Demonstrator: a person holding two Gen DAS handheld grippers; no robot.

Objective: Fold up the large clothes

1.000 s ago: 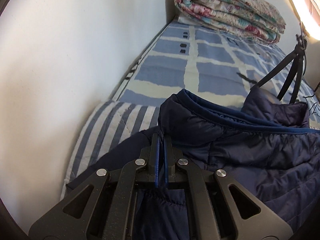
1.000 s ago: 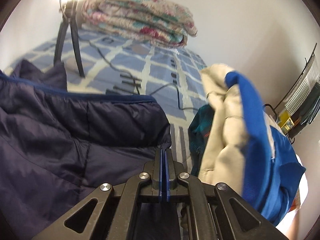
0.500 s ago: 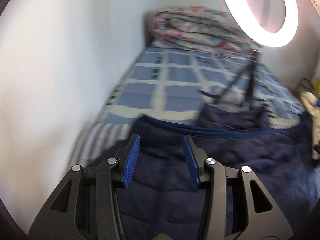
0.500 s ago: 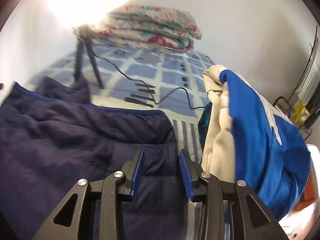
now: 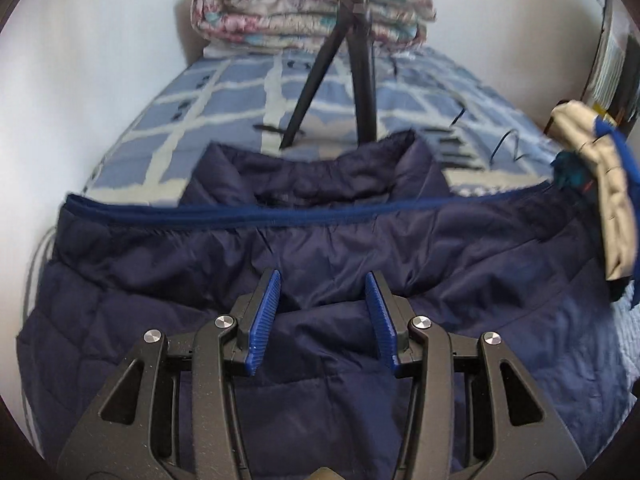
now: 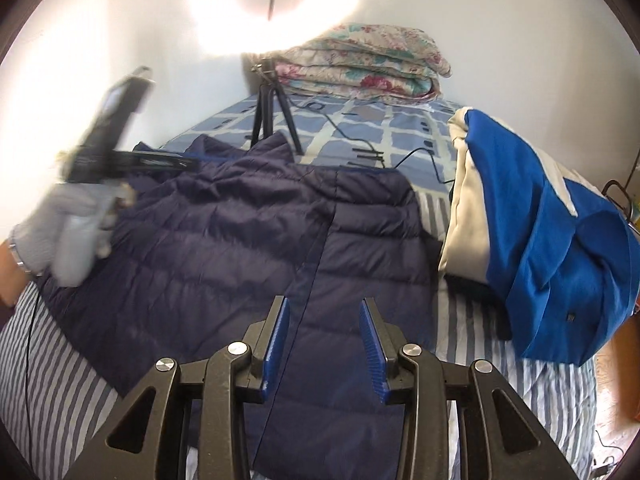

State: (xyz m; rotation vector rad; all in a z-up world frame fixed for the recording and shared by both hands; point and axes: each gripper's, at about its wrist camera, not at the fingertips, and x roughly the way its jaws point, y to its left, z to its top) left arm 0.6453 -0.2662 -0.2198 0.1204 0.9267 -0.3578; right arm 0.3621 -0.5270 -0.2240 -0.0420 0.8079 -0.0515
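Observation:
A navy quilted puffer jacket (image 5: 160, 280) lies folded across the bed, its blue-piped hem edge running side to side and its collar toward the tripod. My left gripper (image 5: 321, 280) hovers over the jacket's middle, open, with nothing between its blue pads. In the right wrist view the jacket (image 6: 240, 232) lies flat with its zip line running toward me. My right gripper (image 6: 324, 308) stands open above the jacket's near right part, holding nothing. A gloved hand (image 6: 60, 232) carrying the blurred left gripper shows at the left edge.
A black tripod (image 6: 266, 120) with a bright ring light (image 6: 276, 4) stands on the checked bedcover (image 5: 192, 108) behind the jacket, its cable (image 6: 420, 156) trailing right. A folded floral quilt (image 6: 360, 68) lies at the head. A blue and cream garment (image 6: 540, 220) is heaped at the right. A white wall borders the left.
Both grippers were shut on the jacket's edge a second ago; they have opened, let it go and swung back over the jacket's middle, so more of the jacket is in view.

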